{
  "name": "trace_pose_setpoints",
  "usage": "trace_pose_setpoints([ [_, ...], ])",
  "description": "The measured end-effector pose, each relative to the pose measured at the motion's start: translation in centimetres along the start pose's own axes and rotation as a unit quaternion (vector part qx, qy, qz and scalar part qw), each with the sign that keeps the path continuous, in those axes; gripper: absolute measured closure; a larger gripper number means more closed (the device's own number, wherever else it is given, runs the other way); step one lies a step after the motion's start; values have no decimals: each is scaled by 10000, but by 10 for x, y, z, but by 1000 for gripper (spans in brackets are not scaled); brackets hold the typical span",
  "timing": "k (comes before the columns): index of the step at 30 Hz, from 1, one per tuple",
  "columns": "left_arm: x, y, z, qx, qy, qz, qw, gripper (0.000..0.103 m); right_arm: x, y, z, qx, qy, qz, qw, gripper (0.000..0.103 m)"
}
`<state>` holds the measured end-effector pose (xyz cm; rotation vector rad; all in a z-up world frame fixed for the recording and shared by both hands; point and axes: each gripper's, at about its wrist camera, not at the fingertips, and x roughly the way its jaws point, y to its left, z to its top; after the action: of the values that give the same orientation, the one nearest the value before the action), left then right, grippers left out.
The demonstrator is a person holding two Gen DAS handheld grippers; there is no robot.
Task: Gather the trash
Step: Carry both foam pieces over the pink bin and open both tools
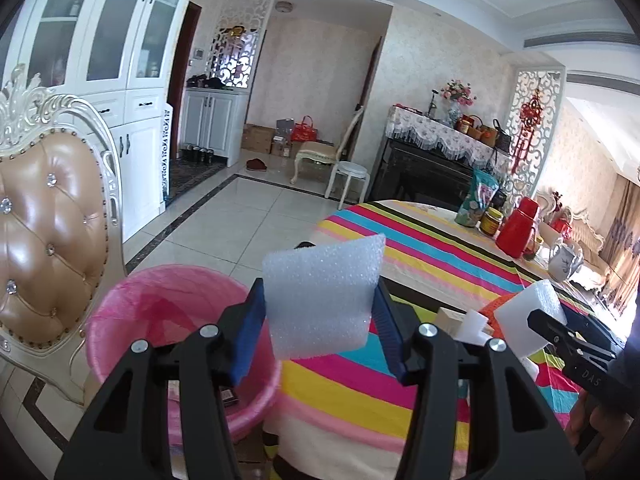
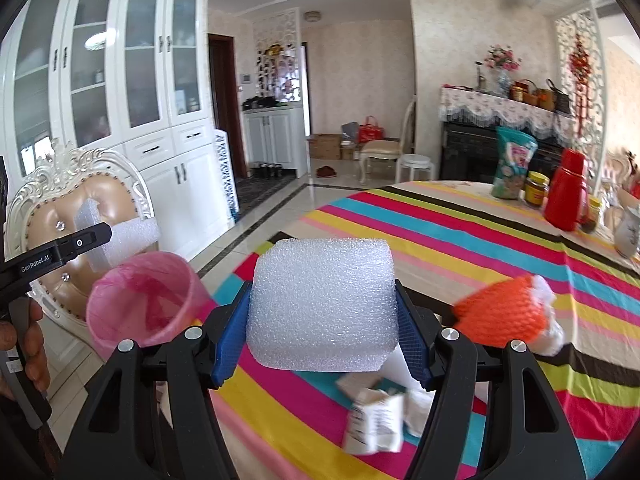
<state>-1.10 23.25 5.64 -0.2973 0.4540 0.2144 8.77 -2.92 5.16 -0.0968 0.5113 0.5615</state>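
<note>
on the left stands an ornate white chair (image 1: pixel 52 216) with a tufted tan back, and just right of it, near the table edge, a pink bin (image 1: pixel 176 336) lined with a pink bag, its mouth open.

the left gripper (image 1: pixel 320 312) has its blue pads clamped on a flat white foam slab (image 1: pixel 324 296). the slab sits squarely between the two pads, sticks up well past the fingertips and tilts a little; in the left wrist view it hangs over the line where the bin's right rim meets the striped tablecloth (image 1: pixel 420 248). in the right wrist view the same gripper (image 2: pixel 90 236) shows at far left, its foam held in front of the chair back and above the bin (image 2: pixel 144 300), with part of a hand (image 2: pixel 24 340) on its handle.

the right gripper (image 2: pixel 324 316) is clamped on a thicker white foam block (image 2: pixel 324 304). the block fills the whole gap between the blue pads, its top rounded and rising beyond the tips, over the near left part of the table. in the left wrist view this gripper (image 1: pixel 548 324) appears at the right, its foam (image 1: pixel 528 312) above the cloth.

on the cloth below and right of the block lie crumpled white paper wrappers (image 2: pixel 376 420) and an orange knitted piece (image 2: pixel 500 312) with white fluff. far right on the table stand a red flask (image 2: pixel 566 192), a yellow-lidded jar (image 2: pixel 536 188) and a teal snack bag (image 2: pixel 512 164).
</note>
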Motion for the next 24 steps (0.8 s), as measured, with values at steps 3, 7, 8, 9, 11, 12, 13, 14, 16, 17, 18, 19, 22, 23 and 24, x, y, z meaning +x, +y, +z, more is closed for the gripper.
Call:
trace_pose_setpoints([
  [3,-5,15,1,-63,-24,99,9999,52,8,22,7,-118,-8,156,9998,40],
  [7,-10,37,2,-147,-37,225,9996,52,20,51,15,-264,1,367,9990,40],
  [8,-12,44,2,-180,-45,267,9995,52,23,59,16,-293,10,424,9987,40],
  [9,-12,48,3,-206,-47,294,9993,52,26,66,18,-319,23,483,9983,40],
  [11,-13,57,4,-271,-56,358,9990,52,31,79,20,-369,46,568,9977,40],
  [12,-13,60,3,-296,-56,380,9988,52,34,85,21,-393,61,610,9973,40],
  [13,-14,65,3,-327,-58,413,9986,52,37,92,22,-420,76,665,9969,40],
  [14,-15,68,3,-345,-59,429,9985,52,40,99,24,-443,89,717,9964,40],
  [16,-15,75,4,-381,-64,472,9981,52,46,113,26,-501,111,804,9954,40],
  [17,-16,81,4,-410,-63,500,9979,52,48,118,26,-529,117,841,9950,40],
  [18,-18,86,3,-426,-65,516,9977,52,50,124,27,-554,126,878,9945,40],
  [19,-19,91,3,-448,-65,541,9975,52,54,132,28,-582,143,931,9938,40],
  [22,-21,103,3,-505,-69,602,9969,52,64,150,31,-664,187,1025,9923,40],
  [23,-21,105,3,-516,-73,619,9967,52,67,155,31,-680,198,1060,9918,40],
  [24,-21,108,3,-530,-77,634,9965,52,69,158,32,-690,205,1082,9915,40],
])
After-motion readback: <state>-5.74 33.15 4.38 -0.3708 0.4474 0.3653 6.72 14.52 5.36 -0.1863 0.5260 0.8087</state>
